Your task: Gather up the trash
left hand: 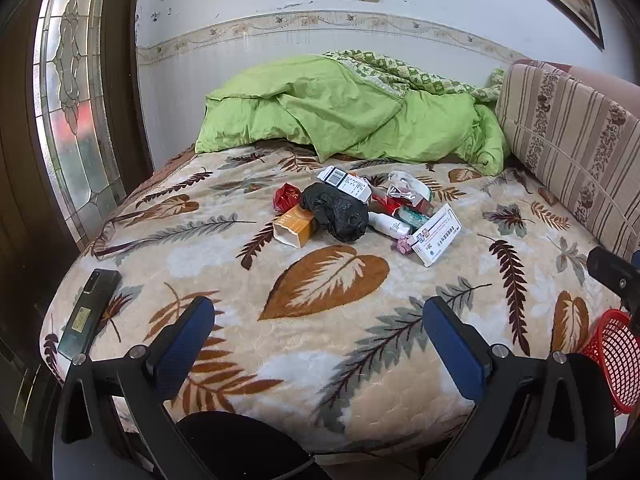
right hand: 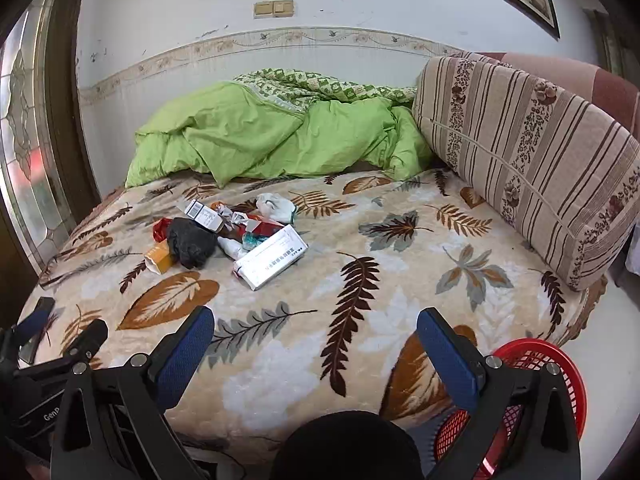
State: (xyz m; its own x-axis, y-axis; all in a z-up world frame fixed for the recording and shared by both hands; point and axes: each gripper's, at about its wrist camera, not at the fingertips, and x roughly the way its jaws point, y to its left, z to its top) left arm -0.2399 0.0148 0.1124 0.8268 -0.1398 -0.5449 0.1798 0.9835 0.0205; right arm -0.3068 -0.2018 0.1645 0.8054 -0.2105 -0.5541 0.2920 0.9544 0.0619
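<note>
A heap of trash lies mid-bed on the leaf-print blanket (left hand: 328,320): a crumpled black bag (left hand: 336,210), an orange carton (left hand: 294,226), a red wrapper (left hand: 286,196), a white bottle (left hand: 388,224), a long white box (left hand: 436,236) and a barcode box (left hand: 346,182). In the right wrist view the same heap shows the black bag (right hand: 190,246), the white box (right hand: 272,256) and a white rag (right hand: 276,206). My left gripper (left hand: 318,322) hangs open over the bed's near edge, well short of the heap. My right gripper (right hand: 316,334) is open too, beside a red mesh basket (right hand: 532,364).
A dark phone (left hand: 90,312) lies at the bed's near left corner. A green quilt (left hand: 352,116) is bunched against the back wall, and a striped cushion (right hand: 532,152) lines the right side. The red basket (left hand: 612,356) sits off the bed's near right corner. A glass door (left hand: 68,112) stands left.
</note>
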